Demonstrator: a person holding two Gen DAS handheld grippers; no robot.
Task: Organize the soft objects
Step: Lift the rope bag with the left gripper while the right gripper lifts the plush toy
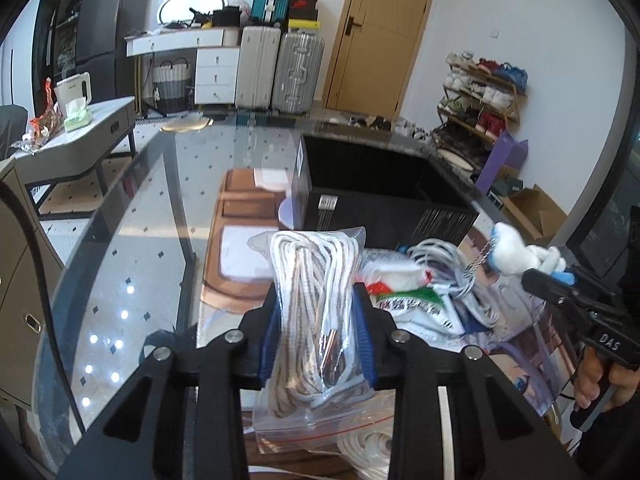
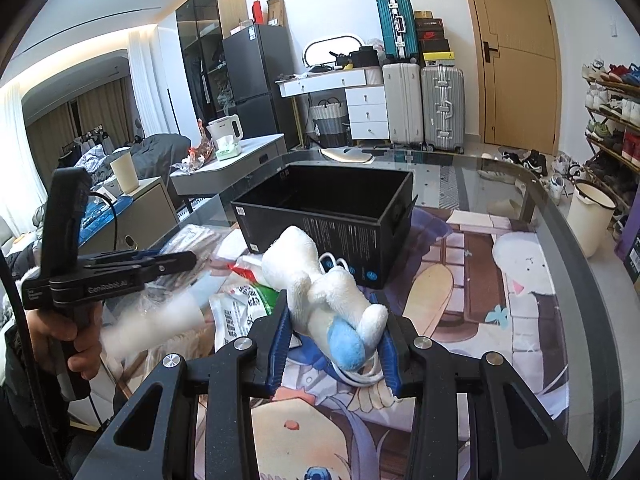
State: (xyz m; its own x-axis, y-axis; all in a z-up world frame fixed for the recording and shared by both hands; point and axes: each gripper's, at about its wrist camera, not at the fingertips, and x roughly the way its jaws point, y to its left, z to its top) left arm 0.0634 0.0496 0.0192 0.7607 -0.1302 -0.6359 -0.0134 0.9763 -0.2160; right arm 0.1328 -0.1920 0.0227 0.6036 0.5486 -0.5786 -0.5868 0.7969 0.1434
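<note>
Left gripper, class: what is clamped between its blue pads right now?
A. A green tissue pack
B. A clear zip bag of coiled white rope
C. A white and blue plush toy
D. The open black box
B: in the left wrist view the left gripper pinches the clear bag of white rope; the plush toy sits in the right gripper.

The left gripper (image 1: 318,332) points forward and downward, its jaws clamped tight with blue pads (image 1: 269,332) pressing both sides of what they hold. The right gripper (image 2: 334,332) tilts down likewise, jaws closed on its load. A hand (image 2: 80,332) wraps the left gripper's handle; another hand (image 1: 596,380) grips the right's.
</note>
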